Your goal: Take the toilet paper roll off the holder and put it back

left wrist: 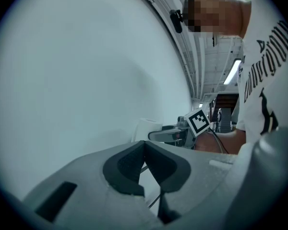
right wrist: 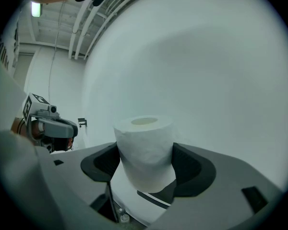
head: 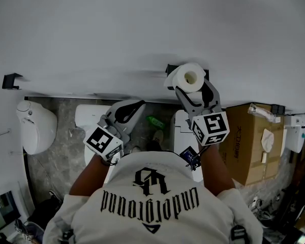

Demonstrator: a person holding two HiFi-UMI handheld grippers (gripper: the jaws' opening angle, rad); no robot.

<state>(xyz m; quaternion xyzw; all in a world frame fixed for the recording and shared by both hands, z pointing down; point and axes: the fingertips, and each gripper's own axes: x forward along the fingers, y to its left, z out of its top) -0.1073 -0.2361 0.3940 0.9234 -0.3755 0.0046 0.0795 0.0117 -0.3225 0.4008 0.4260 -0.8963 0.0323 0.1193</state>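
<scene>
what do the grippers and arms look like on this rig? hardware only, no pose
The left grey plastic gripper and the right grey plastic gripper both have wide light-grey bodies and fingers lined with black ribbed pads. Each carries a white cube with black square markers. A thin dark cable leaves the right one. The person wears a white short-sleeved T-shirt with black print; forearms bare.

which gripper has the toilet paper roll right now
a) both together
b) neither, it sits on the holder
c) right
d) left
c: in the right gripper view the right gripper has its jaws pressed against both sides of the toilet paper roll, while the left gripper has its jaws closed on nothing.
</scene>
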